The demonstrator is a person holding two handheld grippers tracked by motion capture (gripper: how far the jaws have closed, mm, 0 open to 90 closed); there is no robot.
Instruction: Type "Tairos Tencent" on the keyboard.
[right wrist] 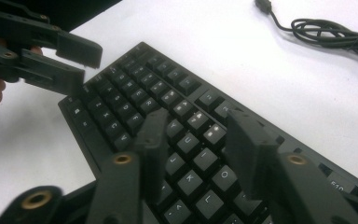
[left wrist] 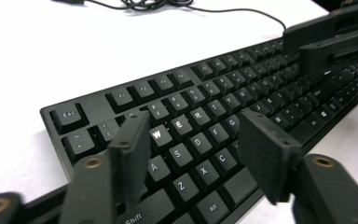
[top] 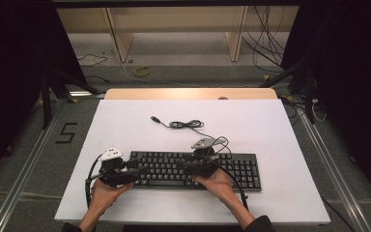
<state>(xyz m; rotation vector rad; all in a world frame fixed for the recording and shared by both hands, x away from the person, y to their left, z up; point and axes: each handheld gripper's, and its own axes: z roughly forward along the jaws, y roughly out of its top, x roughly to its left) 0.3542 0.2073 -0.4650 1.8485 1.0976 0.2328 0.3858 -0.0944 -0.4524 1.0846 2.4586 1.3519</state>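
Note:
A black keyboard lies across the near part of a white board. Its cable is coiled behind it and ends in a USB plug. My left gripper is over the keyboard's left end. In the left gripper view its jaws stand apart above the W, E, S and D keys, with nothing gripped. My right gripper points left over the keyboard's middle. In the right gripper view its jaws are open above the letter keys, and the left gripper shows beyond.
The board's far side meets a wooden table edge. Beyond it are a grey floor with loose cables, a yellow ring and wooden shelf legs. Metal rails run along both sides of the table.

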